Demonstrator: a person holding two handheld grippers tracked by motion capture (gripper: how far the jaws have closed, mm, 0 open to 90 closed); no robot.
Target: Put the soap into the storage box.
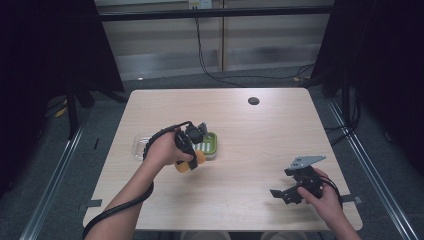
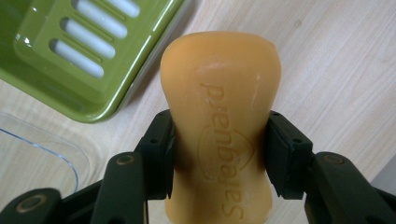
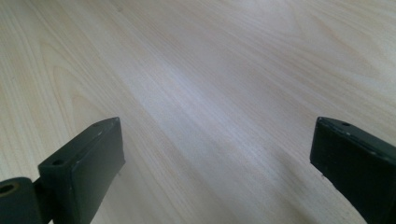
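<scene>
The left gripper [image 2: 219, 154] has its jaws clenched on an orange soap bar [image 2: 219, 126], held just beside the green soap dish [image 2: 88, 100], perhaps slightly above the table [image 1: 250, 140]. The right gripper [image 3: 217, 163] hovers, jaws released.

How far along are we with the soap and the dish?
Done: the left hand-held gripper has the orange soap bar clamped between its jaws. In hand: the bar sits just beside the green soap dish, over the table. Left: setting it in the dish. The right hand-held gripper is open, idle.
</scene>
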